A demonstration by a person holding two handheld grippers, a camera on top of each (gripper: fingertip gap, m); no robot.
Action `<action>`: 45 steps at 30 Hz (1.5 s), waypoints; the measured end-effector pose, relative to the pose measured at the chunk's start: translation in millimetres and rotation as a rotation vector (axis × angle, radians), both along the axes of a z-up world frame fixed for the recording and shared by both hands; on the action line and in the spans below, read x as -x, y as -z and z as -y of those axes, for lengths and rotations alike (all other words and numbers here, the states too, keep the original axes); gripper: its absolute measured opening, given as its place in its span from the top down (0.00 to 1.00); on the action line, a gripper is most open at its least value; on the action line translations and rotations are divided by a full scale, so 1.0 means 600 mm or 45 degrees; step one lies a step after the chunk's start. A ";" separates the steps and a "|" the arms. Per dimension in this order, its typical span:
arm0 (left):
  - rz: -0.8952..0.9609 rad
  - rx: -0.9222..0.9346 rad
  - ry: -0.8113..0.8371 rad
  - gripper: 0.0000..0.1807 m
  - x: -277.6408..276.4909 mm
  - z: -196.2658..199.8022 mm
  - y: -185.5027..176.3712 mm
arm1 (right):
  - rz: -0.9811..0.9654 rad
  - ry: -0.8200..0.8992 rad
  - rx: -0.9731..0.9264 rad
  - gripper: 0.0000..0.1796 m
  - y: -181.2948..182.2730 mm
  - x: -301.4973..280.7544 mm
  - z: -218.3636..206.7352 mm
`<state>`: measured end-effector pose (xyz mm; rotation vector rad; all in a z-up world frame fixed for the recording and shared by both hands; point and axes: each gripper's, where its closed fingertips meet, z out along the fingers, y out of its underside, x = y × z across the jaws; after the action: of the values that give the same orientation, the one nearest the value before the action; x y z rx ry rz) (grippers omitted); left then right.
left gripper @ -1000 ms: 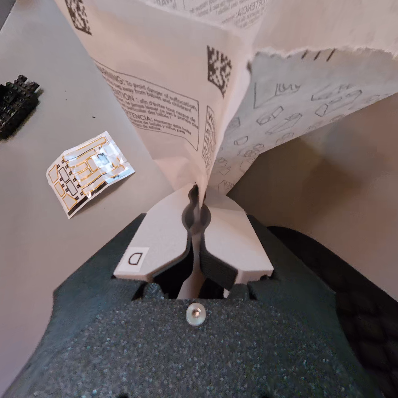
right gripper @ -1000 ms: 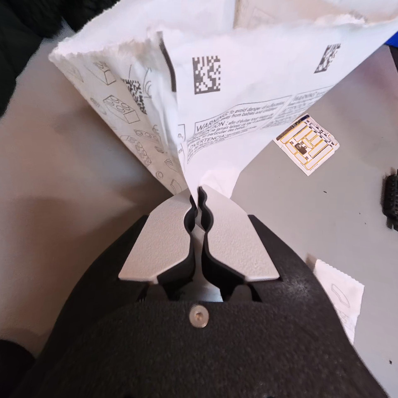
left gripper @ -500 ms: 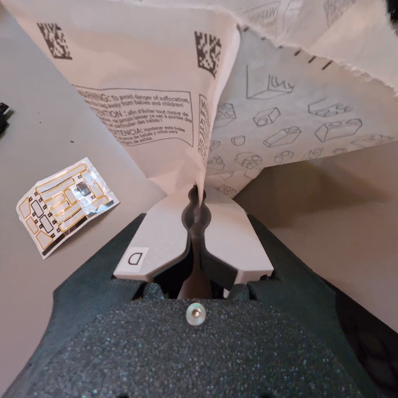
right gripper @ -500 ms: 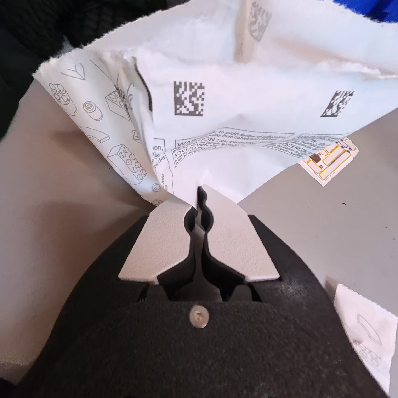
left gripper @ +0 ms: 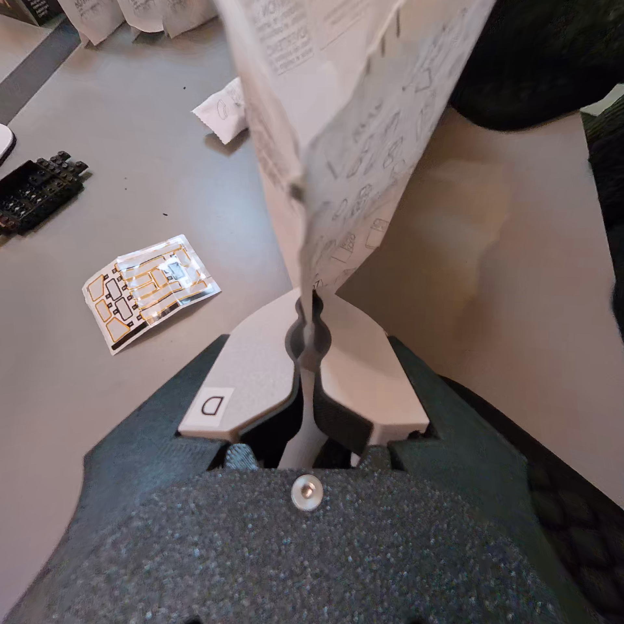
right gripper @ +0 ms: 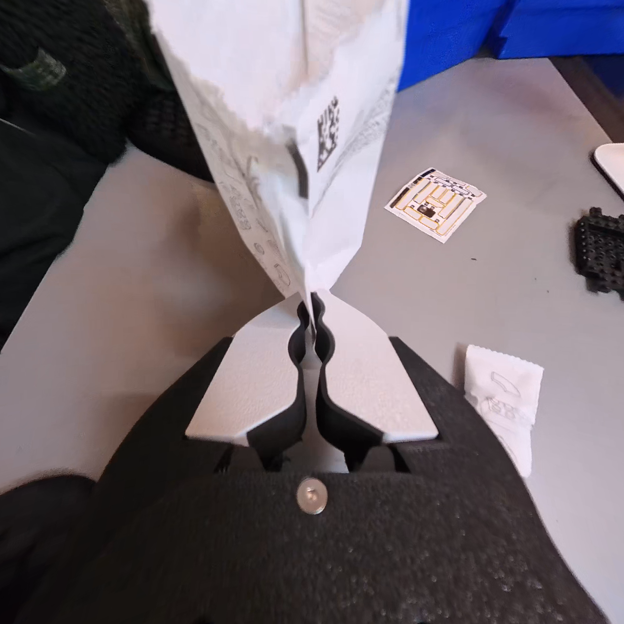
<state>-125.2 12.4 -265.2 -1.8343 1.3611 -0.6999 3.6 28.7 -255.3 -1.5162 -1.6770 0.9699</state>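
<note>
Two grippers, left gripper (left gripper: 308, 297) and right gripper (right gripper: 310, 299), each clamp the white paper bag (left gripper: 354, 141) above the grey bench (left gripper: 135, 135), sticker sheet (left gripper: 148, 290) at ten o'clock.

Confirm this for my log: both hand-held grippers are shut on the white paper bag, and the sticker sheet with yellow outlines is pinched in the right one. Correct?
Not quite. The sticker sheet lies flat on the grey table, held by nothing, as the right wrist view shows. The rest stands: the left hand-held gripper and the right hand-held gripper are both shut on the white paper bag.
</note>
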 end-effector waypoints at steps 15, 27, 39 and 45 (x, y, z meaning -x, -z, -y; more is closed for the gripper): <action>-0.033 0.077 0.044 1.00 0.006 0.018 0.015 | 0.062 0.003 -0.007 1.00 0.009 -0.012 0.008; 0.137 0.000 -0.063 0.89 0.039 -0.009 -0.091 | 0.102 0.001 0.093 1.00 0.005 -0.054 0.025; -0.592 -0.279 -0.108 0.89 -0.029 -0.274 -0.066 | 0.085 -0.001 0.105 1.00 0.007 -0.078 0.027; -0.945 -0.213 0.089 0.87 -0.055 -0.358 0.028 | 0.096 -0.008 0.118 1.00 0.018 -0.078 0.029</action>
<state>-92.1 227.3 -282.2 -1.9955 1.8789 0.1023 50.7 11.4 -266.2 -1.6274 -1.7115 1.0179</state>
